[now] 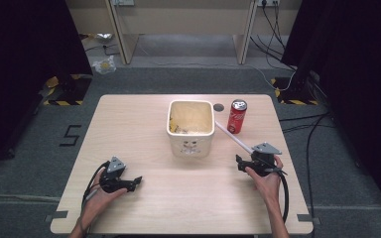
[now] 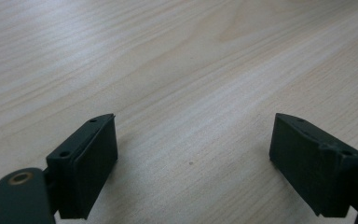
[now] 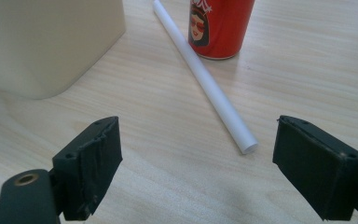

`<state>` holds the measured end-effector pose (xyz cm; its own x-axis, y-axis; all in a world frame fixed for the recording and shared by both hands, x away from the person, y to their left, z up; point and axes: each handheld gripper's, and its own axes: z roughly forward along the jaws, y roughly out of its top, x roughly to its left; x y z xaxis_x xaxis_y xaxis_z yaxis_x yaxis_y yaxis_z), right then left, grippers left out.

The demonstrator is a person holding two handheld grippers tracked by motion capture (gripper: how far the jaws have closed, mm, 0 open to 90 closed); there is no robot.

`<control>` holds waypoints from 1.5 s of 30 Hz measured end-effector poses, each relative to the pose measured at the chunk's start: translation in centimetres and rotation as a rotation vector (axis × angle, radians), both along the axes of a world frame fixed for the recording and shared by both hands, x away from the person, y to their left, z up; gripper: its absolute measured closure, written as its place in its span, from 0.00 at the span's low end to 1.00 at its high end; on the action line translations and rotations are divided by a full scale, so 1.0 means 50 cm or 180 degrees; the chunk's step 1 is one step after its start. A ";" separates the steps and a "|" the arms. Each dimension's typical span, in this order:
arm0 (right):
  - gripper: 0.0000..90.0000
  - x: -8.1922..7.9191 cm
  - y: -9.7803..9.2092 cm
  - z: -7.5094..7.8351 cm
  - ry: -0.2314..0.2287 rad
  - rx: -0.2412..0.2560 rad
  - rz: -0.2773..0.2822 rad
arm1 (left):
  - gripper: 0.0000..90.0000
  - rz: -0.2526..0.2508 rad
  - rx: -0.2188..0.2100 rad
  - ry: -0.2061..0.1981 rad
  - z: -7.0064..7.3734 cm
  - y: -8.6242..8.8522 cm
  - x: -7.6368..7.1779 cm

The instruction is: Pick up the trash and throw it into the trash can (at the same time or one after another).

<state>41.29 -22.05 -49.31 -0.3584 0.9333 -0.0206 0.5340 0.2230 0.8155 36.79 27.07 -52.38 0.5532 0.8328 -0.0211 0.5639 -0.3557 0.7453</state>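
Note:
A cream square bin (image 1: pixel 191 128) stands at the middle of the wooden table (image 1: pixel 129 124), with scraps inside. A red drink can (image 1: pixel 237 116) stands upright to its right. A white straw (image 1: pixel 233 138) lies flat between bin and can, running toward my right gripper (image 1: pixel 239 162). In the right gripper view the straw (image 3: pixel 205 79) ends just ahead of the open jaws, beside the can (image 3: pixel 219 25) and the bin's wall (image 3: pixel 46 42). My left gripper (image 1: pixel 138 180) rests open at the front left; its view has bare wood between the jaws.
A small dark hole (image 1: pixel 219 106) sits in the table behind the can. Cables (image 1: pixel 307 134) trail over the grey floor to the right. Desk legs (image 1: pixel 121 44) and a crumpled bag (image 1: pixel 104 64) lie beyond the far edge.

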 end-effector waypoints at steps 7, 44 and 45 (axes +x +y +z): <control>0.17 0.003 -0.004 0.010 -0.0069 0.0061 -0.0025 | 0.16 0.0000 -0.0001 0.0000 0.000 0.000 0.000; 0.20 0.167 0.029 0.082 -0.0229 0.0074 -0.0179 | 0.16 0.0004 -0.0002 0.0005 0.000 0.000 0.000; 0.20 0.170 0.030 0.083 -0.0227 0.0067 -0.0195 | 0.16 0.0004 0.0000 0.0002 0.000 0.000 0.000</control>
